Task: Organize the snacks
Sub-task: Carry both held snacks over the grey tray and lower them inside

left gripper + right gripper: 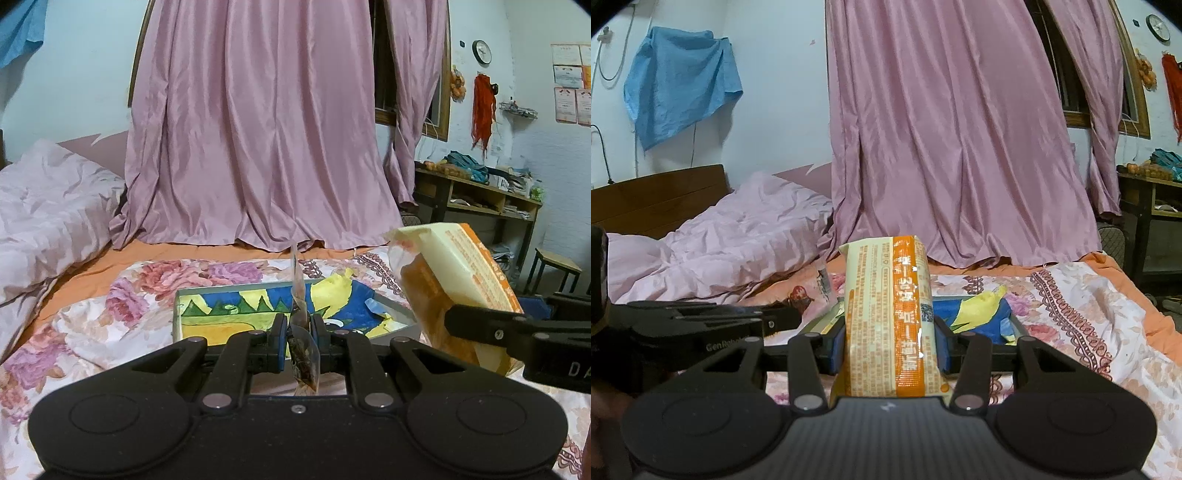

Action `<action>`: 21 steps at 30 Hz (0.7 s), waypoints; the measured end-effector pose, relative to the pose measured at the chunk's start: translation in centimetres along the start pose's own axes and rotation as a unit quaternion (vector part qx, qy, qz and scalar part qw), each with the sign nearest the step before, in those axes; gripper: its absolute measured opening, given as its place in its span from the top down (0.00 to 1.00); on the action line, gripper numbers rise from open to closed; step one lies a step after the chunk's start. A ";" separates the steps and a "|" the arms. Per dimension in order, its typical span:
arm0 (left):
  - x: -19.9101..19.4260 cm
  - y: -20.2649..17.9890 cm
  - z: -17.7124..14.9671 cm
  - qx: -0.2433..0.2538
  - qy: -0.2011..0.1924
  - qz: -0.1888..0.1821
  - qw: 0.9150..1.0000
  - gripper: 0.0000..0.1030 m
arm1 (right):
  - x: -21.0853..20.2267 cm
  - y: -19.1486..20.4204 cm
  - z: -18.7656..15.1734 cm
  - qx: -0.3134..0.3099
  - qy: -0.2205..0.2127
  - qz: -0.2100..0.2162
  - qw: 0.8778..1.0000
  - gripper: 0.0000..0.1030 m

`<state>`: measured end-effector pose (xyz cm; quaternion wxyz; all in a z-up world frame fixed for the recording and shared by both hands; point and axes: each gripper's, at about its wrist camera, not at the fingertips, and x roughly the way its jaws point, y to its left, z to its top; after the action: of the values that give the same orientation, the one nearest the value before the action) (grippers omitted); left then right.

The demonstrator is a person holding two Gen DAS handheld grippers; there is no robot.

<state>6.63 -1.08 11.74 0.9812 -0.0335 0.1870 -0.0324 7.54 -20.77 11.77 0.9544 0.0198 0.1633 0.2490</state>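
Nearest the lens, the left gripper (pixel 300 334) has its jaws pinched narrow on a small clear packet (pixel 303 354) with dark contents, held edge-on and upright. The right gripper (pixel 889 341) clamps a cream-and-orange snack pack (pixel 892 314) across its width, lifted above the bed. Both snacks hang over the near edge of a shallow tray (pixel 397 308) lined with a blue, yellow and green painting. The tray lies on a floral bedspread (pixel 92 325), with a pink curtain (pixel 258 129) behind it.

"GenRobo…" on the left tool (pixel 783 321); "DA" on the right tool (pixel 458 321).
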 end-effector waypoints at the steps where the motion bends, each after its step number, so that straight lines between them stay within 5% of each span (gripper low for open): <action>1: 0.4 0.0 0.1 0.000 0.000 -0.001 1.000 0.87 | 0.3 -0.1 0.1 -0.002 -0.001 -0.002 1.000 0.51; 21: 7.7 4.5 2.4 -0.037 0.000 0.016 0.999 0.87 | 7.4 -0.7 4.4 -0.023 -0.012 -0.005 1.000 0.51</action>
<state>14.88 2.97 10.85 0.9798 -0.0666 0.1884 -0.0102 15.36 -17.63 13.60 0.9578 0.0001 0.1463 0.2475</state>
